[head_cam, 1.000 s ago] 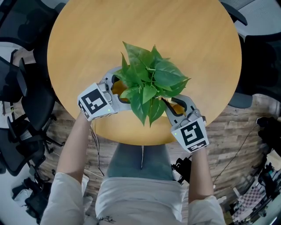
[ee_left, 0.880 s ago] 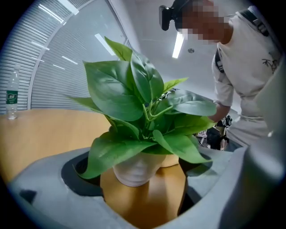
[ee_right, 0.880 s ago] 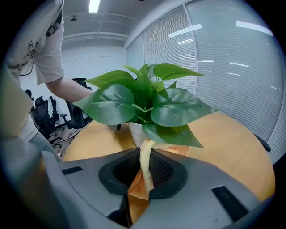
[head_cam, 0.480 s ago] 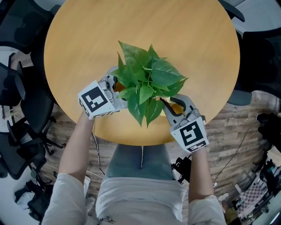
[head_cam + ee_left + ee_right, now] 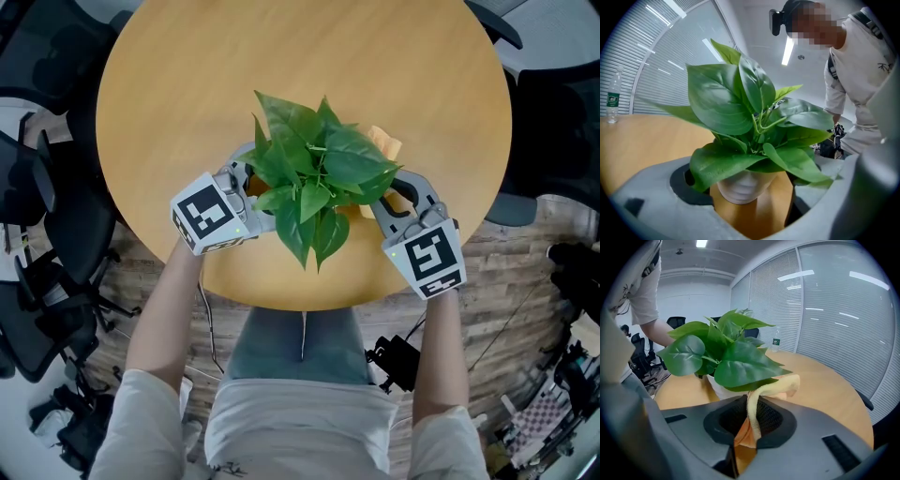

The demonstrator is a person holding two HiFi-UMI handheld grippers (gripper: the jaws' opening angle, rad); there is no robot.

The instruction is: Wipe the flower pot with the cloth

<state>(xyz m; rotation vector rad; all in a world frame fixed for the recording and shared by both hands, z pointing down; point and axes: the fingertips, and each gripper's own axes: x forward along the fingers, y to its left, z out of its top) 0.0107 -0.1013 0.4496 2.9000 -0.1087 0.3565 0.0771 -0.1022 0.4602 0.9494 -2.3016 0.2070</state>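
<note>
Right gripper (image 5: 396,197), clamping the cloth (image 5: 386,143), has swung rightward round the pot (image 5: 740,187); left gripper's (image 5: 249,187) spread jaws seemingly steady it.

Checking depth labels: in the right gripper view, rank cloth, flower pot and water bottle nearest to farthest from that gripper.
1. Cloth, pinched between the jaws.
2. Flower pot, just behind, left of centre.
3. Water bottle, far back on the table.

Office meeting room, round wooden table (image 5: 187,112) in the middle, black swivel office chairs (image 5: 42,202) pushed back around it, glass partition walls with horizontal blinds (image 5: 834,310), strip ceiling lights (image 5: 788,49), wood-plank floor (image 5: 511,281), water bottle (image 5: 613,101) on the table
</note>
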